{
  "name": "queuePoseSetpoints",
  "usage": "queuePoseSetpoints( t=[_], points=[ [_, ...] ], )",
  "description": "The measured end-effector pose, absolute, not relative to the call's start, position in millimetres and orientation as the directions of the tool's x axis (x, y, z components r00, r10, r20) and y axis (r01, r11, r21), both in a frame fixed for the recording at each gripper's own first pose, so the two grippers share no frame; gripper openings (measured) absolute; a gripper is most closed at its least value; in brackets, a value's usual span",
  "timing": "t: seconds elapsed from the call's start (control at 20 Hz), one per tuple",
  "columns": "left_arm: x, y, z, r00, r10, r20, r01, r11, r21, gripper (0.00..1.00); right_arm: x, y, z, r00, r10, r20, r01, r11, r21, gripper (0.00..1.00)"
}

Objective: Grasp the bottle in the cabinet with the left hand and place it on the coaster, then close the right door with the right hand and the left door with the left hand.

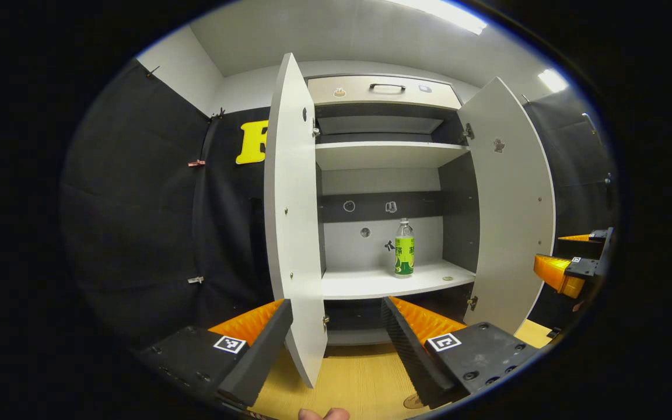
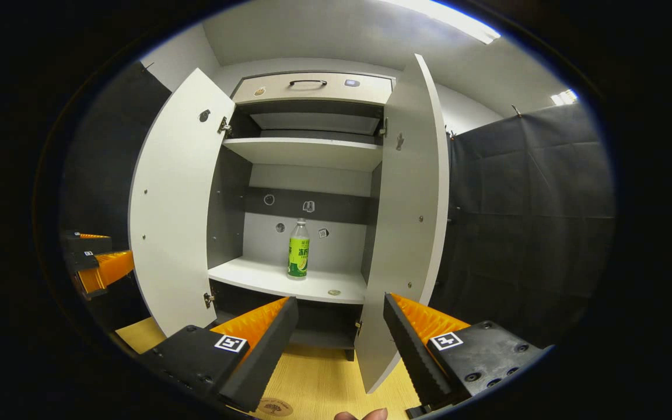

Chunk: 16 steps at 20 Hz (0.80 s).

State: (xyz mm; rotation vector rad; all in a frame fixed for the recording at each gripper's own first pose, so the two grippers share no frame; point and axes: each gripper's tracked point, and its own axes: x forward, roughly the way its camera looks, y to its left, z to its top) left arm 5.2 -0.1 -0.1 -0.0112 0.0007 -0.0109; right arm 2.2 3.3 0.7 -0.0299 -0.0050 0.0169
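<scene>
Spread wide and holding nothing, the left gripper sits low in the left gripper view, its fingers either side of the edge of the cabinet's left door, a pale grey flat panel swung fully outward. Beyond it stands the tall grey cabinet with both doors ajar; its right door hangs out at an angle. On the cabinet's lower white shelf stands the clear plastic bottle with a green label, upright, toward the shelf's right half and near the back wall. From the right gripper view, the right gripper is likewise parted and empty, hovering over the light wooden worktop in front of the cabinet, where a round brown coaster lies by its left finger.
</scene>
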Motion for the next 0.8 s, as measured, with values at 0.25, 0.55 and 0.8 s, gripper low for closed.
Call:
queuePoseSetpoints(
  t=[0.25,0.55,0.8],
  points=[
    [8.3,-0.3,2.8,1.000,-0.014,0.005,0.014,1.000,-0.017,0.97,6.0,9.4,2.6,1.000,0.023,0.006,-0.023,0.999,-0.027,0.98],
    [16.3,-8.5,2.4,0.999,-0.033,0.005,0.033,0.999,-0.019,0.97,6.3,7.4,6.2,1.000,0.018,0.012,-0.018,1.000,-0.026,0.98],
    [38.0,-29.4,7.4,0.998,-0.061,0.015,0.062,0.998,-0.027,0.97,4.7,-5.8,11.6,1.000,0.007,0.023,-0.007,1.000,-0.024,0.98]
  ],
)
